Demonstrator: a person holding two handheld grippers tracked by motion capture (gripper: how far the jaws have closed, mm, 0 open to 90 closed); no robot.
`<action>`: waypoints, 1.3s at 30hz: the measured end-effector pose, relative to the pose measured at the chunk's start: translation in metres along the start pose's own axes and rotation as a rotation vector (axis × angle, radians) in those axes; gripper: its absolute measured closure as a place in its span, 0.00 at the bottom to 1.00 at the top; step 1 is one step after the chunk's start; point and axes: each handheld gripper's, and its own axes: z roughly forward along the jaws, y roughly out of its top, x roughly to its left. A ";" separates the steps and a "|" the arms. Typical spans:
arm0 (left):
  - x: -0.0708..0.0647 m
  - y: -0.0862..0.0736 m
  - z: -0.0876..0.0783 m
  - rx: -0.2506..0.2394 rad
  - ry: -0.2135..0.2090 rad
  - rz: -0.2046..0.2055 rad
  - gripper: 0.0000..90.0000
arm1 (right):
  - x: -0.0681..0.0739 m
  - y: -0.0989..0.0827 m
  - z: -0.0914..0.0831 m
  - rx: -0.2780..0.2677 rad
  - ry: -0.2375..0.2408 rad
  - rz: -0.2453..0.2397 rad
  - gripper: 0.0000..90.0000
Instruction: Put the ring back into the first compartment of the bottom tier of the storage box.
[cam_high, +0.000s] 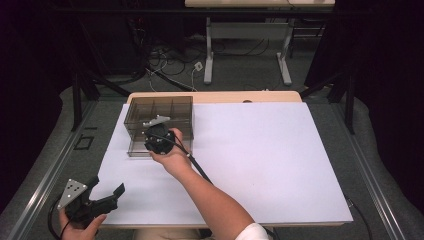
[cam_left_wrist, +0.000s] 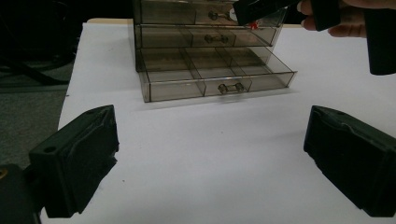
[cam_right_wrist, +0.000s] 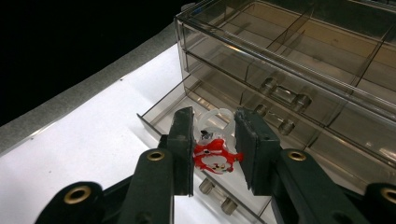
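Right now my right tool (cam_right_wrist: 215, 149) is clamped on a small red-and-white charm (cam_right_wrist: 214, 156) with a clear ring on top, the pads pressing it from both sides. In the right gripper view the charm hangs just above the open bottom drawer (cam_right_wrist: 161, 114) of the smoky clear drawer box (cam_right_wrist: 327, 56), near that drawer's left front corner. I cannot tell whether it touches the drawer floor. The two upper drawers are pushed in, their clear handles facing me.

From the high view, my right hand (cam_high: 172, 157) holds that tool (cam_high: 159, 138) over the front of the box (cam_high: 159, 107), which sits at the far left of the white surface (cam_high: 275, 160), with the cable trailing back along my forearm.

My left tool (cam_high: 102, 192) rests low at the near left corner of the surface, gripped in my left hand (cam_high: 80, 230). Its jaws stand wide apart with nothing between them; in the left gripper view (cam_left_wrist: 210, 154) they frame bare white surface (cam_left_wrist: 210, 140), with the box (cam_left_wrist: 210, 42) well ahead and the bottom drawer (cam_left_wrist: 217, 77) pulled out towards me. The right tool (cam_left_wrist: 261, 11) shows there at the upper right, with a speck of red under it.
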 end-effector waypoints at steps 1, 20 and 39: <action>0.000 0.000 0.000 0.000 0.000 0.000 0.04 | -0.001 0.000 0.002 -0.013 0.005 0.001 0.76; 0.002 -0.001 -0.002 0.000 0.005 -0.011 0.04 | -0.001 -0.006 0.023 -0.011 0.020 0.007 0.75; 0.003 -0.003 -0.007 -0.005 0.008 -0.022 0.04 | -0.002 -0.012 0.042 -0.054 0.020 0.009 0.75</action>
